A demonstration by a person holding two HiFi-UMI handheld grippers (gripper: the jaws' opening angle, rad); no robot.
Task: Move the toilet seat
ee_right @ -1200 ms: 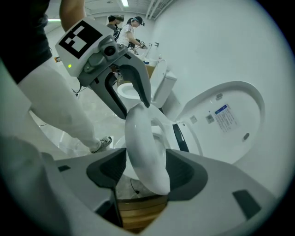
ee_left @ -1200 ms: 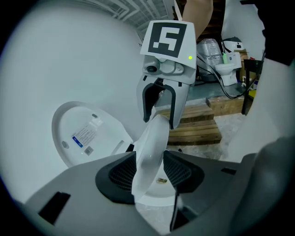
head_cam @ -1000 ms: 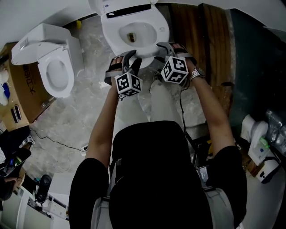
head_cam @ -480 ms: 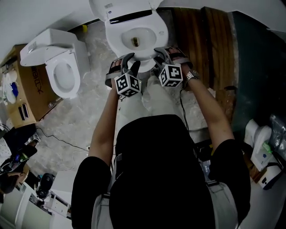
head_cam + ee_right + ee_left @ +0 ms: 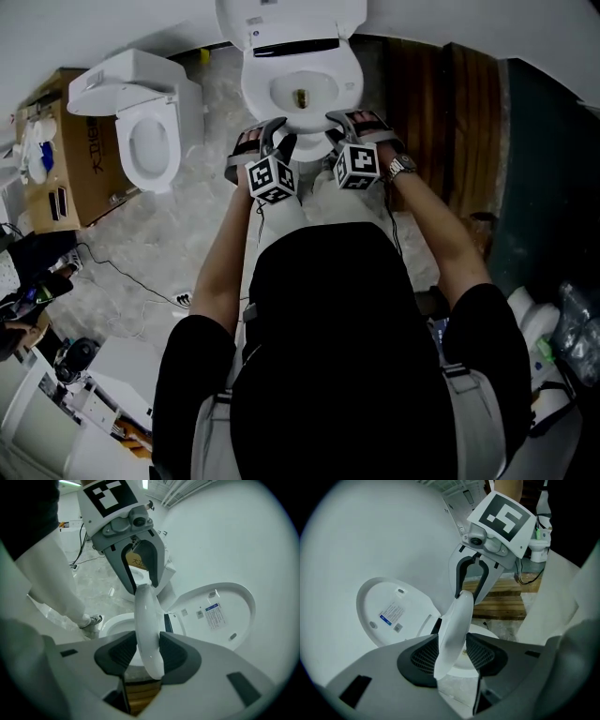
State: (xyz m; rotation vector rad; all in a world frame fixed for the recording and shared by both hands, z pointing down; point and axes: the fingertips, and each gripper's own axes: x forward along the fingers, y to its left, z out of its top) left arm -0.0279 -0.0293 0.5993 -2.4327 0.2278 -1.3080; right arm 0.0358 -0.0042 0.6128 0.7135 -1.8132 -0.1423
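- Head view: a white glossy toilet stands at the far middle. Its oval toilet seat (image 5: 261,94) rings the bowl, and the lid (image 5: 291,23) is tipped up behind it.
- The left gripper (image 5: 279,131) and right gripper (image 5: 336,127) sit side by side at the seat's near edge, marker cubes facing up.
- A second white toilet (image 5: 150,131) stands to the left, beside a cardboard box (image 5: 80,178). Dark slatted wooden planks (image 5: 441,112) lie to the right. The floor (image 5: 197,225) is grey and marbled.
- Left gripper view: the seat's smooth, rounded rim (image 5: 454,630) runs edge-on between the black ribbed pads. The jaws are clamped on it. The rim is lifted clear of the bowl. The underside of the lid (image 5: 393,613) carries a printed label. The other gripper bites the same rim further along.
- Right gripper view: the jaws have just been closing, and the same white rim (image 5: 147,634) is pinched between the meshed pads, both pressing on it. The left gripper grips the rim just beyond.
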